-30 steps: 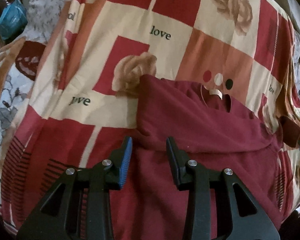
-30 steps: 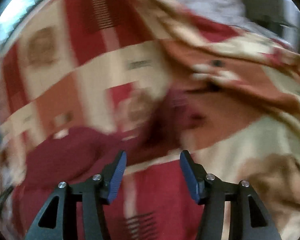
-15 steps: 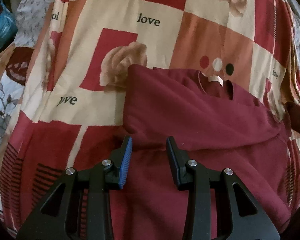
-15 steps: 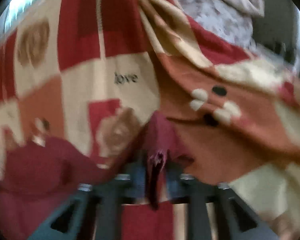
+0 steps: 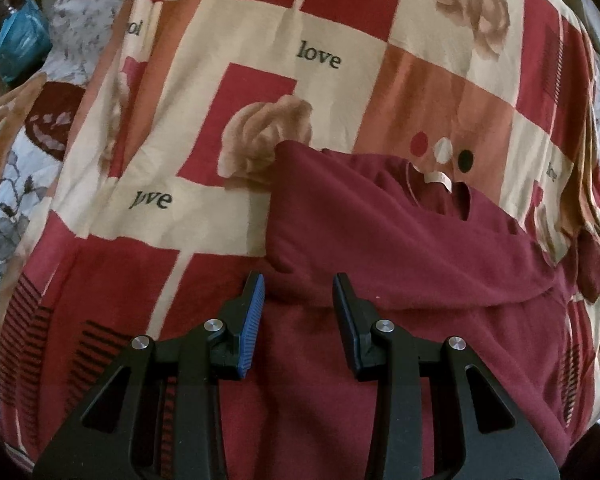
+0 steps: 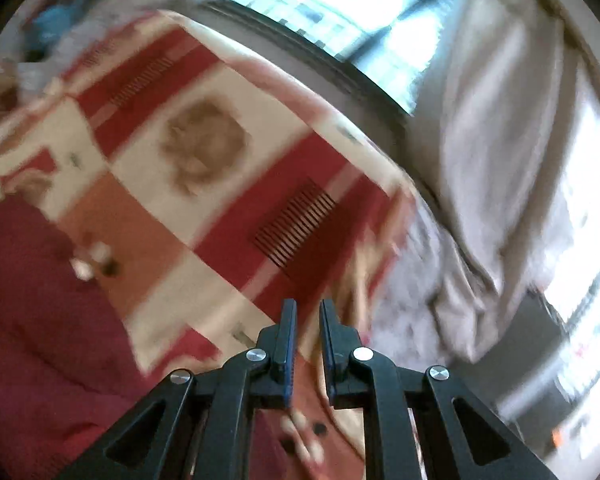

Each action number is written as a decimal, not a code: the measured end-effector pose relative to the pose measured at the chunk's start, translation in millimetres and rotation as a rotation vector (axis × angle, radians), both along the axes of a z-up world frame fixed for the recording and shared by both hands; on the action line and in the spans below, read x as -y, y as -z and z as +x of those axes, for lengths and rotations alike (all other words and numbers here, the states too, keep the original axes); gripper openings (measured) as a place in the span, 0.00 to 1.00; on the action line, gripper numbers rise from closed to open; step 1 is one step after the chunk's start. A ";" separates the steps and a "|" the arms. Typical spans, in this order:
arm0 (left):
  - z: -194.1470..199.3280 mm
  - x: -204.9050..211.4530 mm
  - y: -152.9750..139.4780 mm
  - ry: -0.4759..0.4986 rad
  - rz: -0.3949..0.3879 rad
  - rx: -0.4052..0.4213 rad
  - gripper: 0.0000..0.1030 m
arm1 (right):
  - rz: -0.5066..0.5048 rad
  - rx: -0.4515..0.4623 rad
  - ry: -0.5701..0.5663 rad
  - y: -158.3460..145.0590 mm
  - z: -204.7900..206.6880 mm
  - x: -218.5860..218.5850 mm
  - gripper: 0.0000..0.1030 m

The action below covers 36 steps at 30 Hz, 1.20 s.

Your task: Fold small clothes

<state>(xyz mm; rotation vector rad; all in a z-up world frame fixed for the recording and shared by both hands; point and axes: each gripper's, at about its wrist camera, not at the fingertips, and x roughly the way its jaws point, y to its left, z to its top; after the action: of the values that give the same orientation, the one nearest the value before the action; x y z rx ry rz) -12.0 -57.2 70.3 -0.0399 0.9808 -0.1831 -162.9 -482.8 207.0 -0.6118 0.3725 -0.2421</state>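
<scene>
One fold made in the maroon shirt (image 5: 380,248); more folds remain.

Landmark: the shirt, lying on the patchwork "love" bedsheet (image 5: 260,60). Its upper part, with the neck label (image 5: 436,178), appears doubled down over the body, forming a crease across the middle; the lower body is still spread flat. The left gripper (image 5: 298,300) hangs above the shirt's left edge, jaws spread, nothing between them. The right gripper (image 6: 308,320) is raised to the right of the shirt, jaws pressed nearly together after just closing, with no cloth visible between them (view blurred). Judged remaining: side folds and a final halving.
</scene>
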 end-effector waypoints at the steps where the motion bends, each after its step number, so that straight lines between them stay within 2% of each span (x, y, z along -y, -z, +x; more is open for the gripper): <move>1: 0.2 -2.7 -0.8 -0.005 -0.009 -0.002 0.34 | 0.090 -0.044 -0.007 -4.2 5.8 2.3 0.10; 2: -0.2 -4.5 -1.5 -0.005 -0.015 -0.002 0.34 | 0.148 -0.071 -0.007 -3.4 8.5 6.0 0.11; 4: -1.9 -7.3 -4.6 -0.006 -0.027 0.007 0.34 | 0.287 -0.128 0.020 6.8 12.5 23.1 0.31; 5: -3.0 -8.1 -5.9 -0.003 -0.028 0.010 0.34 | 0.328 -0.142 0.032 14.3 11.1 30.9 0.65; 6: -3.8 -8.6 -6.3 -0.001 -0.028 0.011 0.34 | 0.378 -0.166 0.056 24.7 12.2 41.8 0.83; 8: -4.6 -8.6 -6.3 -0.001 -0.030 0.009 0.34 | 0.504 -0.229 0.129 53.6 13.7 72.0 0.83; 10: -4.1 -7.1 -5.7 0.003 -0.035 0.003 0.34 | 0.743 -0.315 0.180 87.9 19.6 109.7 0.81; 11: -3.5 -5.6 -5.3 0.004 -0.034 0.002 0.34 | 0.837 -0.324 0.192 97.7 19.4 120.0 0.80; 12: -3.1 -2.7 -4.2 0.008 -0.030 0.000 0.34 | 0.975 -0.326 0.222 113.0 23.2 136.1 0.80; 14: -2.2 1.8 -2.1 0.020 -0.020 -0.006 0.34 | 1.105 -0.308 0.261 131.1 31.5 149.5 0.80; 19: -1.3 8.4 4.9 0.040 0.014 -0.015 0.34 | 1.122 -0.321 0.359 161.1 89.9 153.6 0.75; 21: 1.4 6.4 6.2 0.032 0.018 -0.017 0.34 | 1.113 -0.344 0.415 174.2 113.4 159.4 0.65; 23: 4.6 4.6 6.9 0.025 0.018 -0.019 0.34 | 1.131 -0.386 0.467 193.2 132.8 169.1 0.58; 25: 6.7 4.2 7.2 0.021 0.019 -0.018 0.34 | 1.092 -0.425 0.525 210.2 148.2 174.3 0.50; 27: 7.5 5.3 6.6 0.023 0.018 -0.014 0.34 | 1.035 -0.446 0.605 224.1 154.9 180.9 0.30; 28: 7.9 5.7 6.2 0.023 0.018 -0.013 0.34 | 1.039 -0.439 0.611 226.0 154.3 183.2 0.26; 30: 7.6 6.5 5.0 0.027 0.016 -0.009 0.34 | 1.065 -0.401 0.592 222.5 147.0 185.7 0.11; 32: 6.3 6.2 2.3 0.026 0.010 0.000 0.34 | 1.113 -0.348 0.476 202.5 134.4 177.7 0.07; 36: 3.5 -0.5 -7.4 -0.001 -0.032 0.036 0.34 | 1.105 -0.284 0.245 145.6 112.5 137.5 0.07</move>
<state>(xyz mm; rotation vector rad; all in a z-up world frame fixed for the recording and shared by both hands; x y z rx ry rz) -8.5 -56.7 77.7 -0.0657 0.9423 -0.1982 -50.4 -620.3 61.3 0.4996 0.7728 -0.1476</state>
